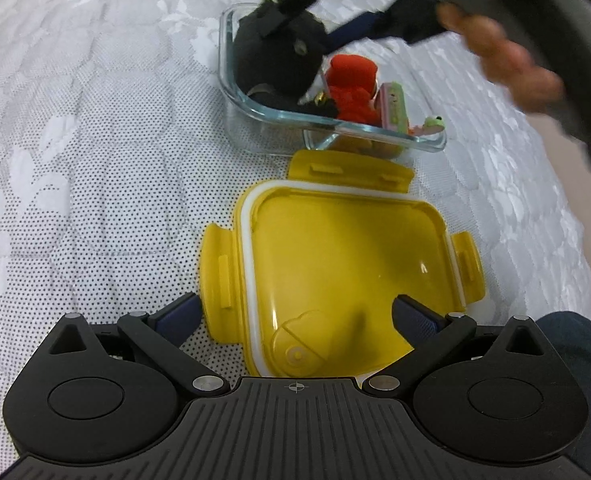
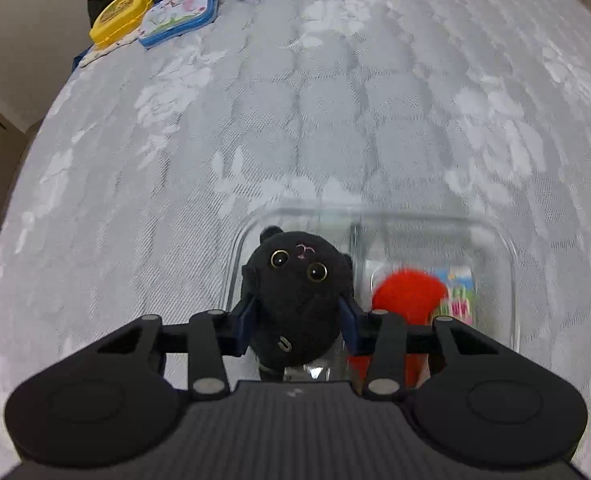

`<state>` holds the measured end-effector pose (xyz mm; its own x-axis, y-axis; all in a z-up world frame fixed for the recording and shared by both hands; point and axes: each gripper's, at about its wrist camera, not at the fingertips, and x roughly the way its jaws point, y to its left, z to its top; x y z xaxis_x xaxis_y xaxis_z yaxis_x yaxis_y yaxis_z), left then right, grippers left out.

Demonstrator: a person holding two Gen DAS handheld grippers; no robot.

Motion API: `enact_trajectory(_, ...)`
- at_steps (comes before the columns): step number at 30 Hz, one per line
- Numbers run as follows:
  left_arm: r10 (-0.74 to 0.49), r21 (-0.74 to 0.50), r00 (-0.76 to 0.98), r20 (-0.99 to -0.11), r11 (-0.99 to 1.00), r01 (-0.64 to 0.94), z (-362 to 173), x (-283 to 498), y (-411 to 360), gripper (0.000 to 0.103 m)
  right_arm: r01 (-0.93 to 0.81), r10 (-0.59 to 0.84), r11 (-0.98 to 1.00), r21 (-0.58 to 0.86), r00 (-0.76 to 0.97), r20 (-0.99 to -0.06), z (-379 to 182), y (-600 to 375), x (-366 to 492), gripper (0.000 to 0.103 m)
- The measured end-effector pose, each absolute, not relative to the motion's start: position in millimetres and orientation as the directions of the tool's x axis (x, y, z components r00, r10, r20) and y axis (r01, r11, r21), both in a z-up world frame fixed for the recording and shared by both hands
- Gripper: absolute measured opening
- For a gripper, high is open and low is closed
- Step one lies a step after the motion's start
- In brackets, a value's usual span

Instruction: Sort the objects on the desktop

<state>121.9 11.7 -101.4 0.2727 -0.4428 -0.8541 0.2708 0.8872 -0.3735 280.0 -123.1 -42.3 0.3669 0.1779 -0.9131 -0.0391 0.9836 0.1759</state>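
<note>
The person's hand (image 1: 507, 44) on the right gripper's handle is smeared by motion blur and cut off by the top edge of the left wrist view. The black plush toy (image 2: 299, 292) hides its lower body behind the gripper's frame. The red plush (image 2: 409, 296) is blurred, partly masked by linkage. A printed card (image 2: 459, 292) beside it is too blurred to read. The glass container (image 2: 507, 280) loses its near wall under the gripper. The yellow lid (image 1: 335, 256) has its near edge covered.

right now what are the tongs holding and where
Right tongs grip the black plush cat by its lower body sides, over the glass container. Left tongs hold nothing.
</note>
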Motion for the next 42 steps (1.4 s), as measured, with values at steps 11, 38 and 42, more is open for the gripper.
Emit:
enact_trajectory(11, -0.45, -0.38, 0.271, -0.851, 0.884, 0.272, -100.2, 120.7, 12.7, 0.103, -0.071, 0.216, 0.975, 0.209, 0.505, -0.836, -21.2, -130.0, 283.3, 0.05)
enact_trajectory(38, -0.442, -0.371, 0.262, -0.858, 0.885, 0.281, -103.3, 120.3, 8.6, 0.103, -0.193, 0.29, 0.951, 0.242, 0.287, -0.913, -28.1, -128.4, 223.2, 0.023)
enact_trajectory(42, -0.438, -0.367, 0.259, -0.861, 0.887, 0.279, -104.9, 122.2, 7.8, 0.103, -0.181, 0.294, 0.95, 0.253, 0.261, -0.919, -43.5, -124.2, 225.6, 0.023)
